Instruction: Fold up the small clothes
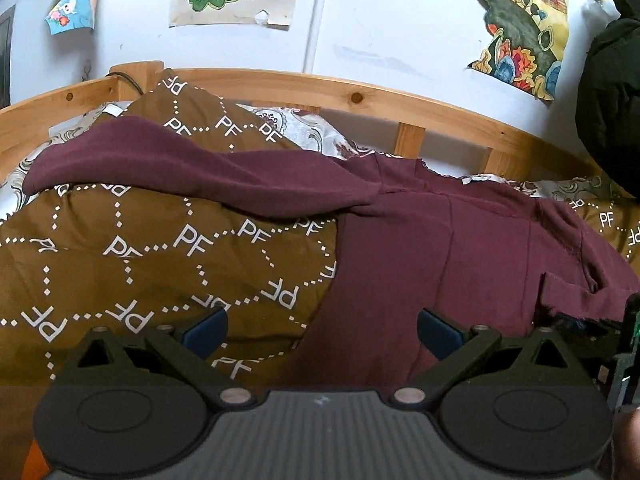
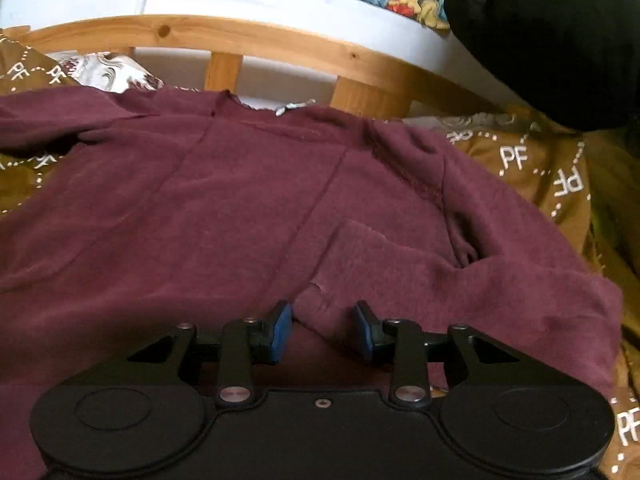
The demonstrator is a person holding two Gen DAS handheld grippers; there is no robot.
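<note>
Left wrist view: at the left of the frame a brown quilt (image 1: pixel 120 248) printed with white "PF" letters is seen spread over a bed, and one long sleeve (image 1: pixel 192 168) of a maroon garment (image 1: pixel 440 248) is draped across it from the upper left towards the centre. The body of the garment is laid flat from the centre to the right of the frame, in front of a wooden bed rail (image 1: pixel 360 96). The left gripper (image 1: pixel 322 334) is seen at the bottom edge with its blue pads set wide apart, and nothing is held between them; quilt lies under the left pad and maroon cloth under the right. Right wrist view: the garment fills the frame from the left edge almost to the right, with the quilt showing at the far right. The right gripper (image 2: pixel 323 330) is seen at the lower centre, its jaws parted a little, and a folded cuff (image 2: pixel 332 300) of the other sleeve lies between the pads without being pressed by them.
</note>
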